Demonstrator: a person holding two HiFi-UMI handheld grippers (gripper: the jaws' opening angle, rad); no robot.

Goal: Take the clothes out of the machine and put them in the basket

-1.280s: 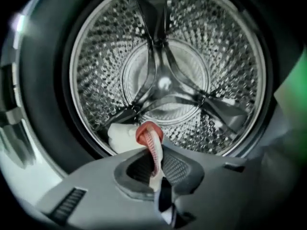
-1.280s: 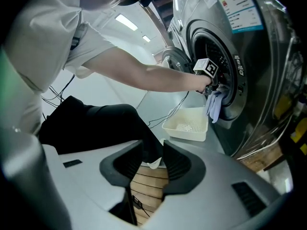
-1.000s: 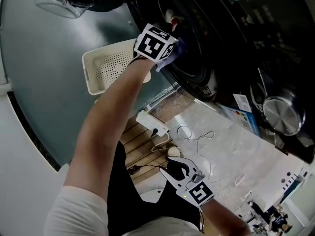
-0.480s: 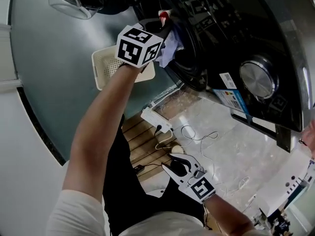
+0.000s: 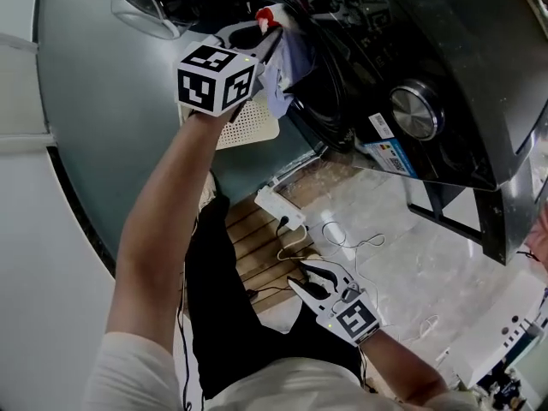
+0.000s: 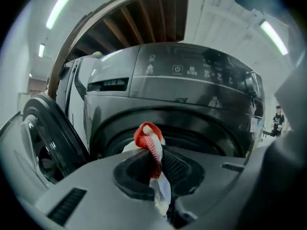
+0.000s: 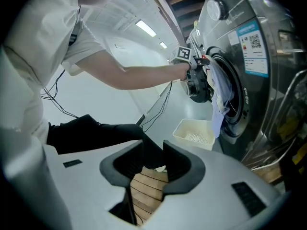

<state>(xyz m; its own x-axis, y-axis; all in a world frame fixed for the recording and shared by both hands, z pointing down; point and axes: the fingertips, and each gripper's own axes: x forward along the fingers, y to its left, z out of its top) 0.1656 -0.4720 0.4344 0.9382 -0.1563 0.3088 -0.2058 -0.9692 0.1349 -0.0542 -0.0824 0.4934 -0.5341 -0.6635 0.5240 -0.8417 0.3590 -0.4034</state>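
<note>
The cloth (image 5: 287, 67) hangs across the machine's (image 5: 428, 41) mouth. Its open door (image 5: 154, 2) juts out on the left. The basket (image 7: 194, 131) below is open on top. A power strip (image 5: 278, 211) and cables (image 5: 347, 238) clutter the floor nearby.

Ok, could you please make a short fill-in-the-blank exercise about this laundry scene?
The left tool grips a garment whose top edge is white and ___.
The cream basket on the floor is ___.
The washing machine has its door ___.
The right tool holds ___.
Missing words: red; empty; open; nothing.
</note>
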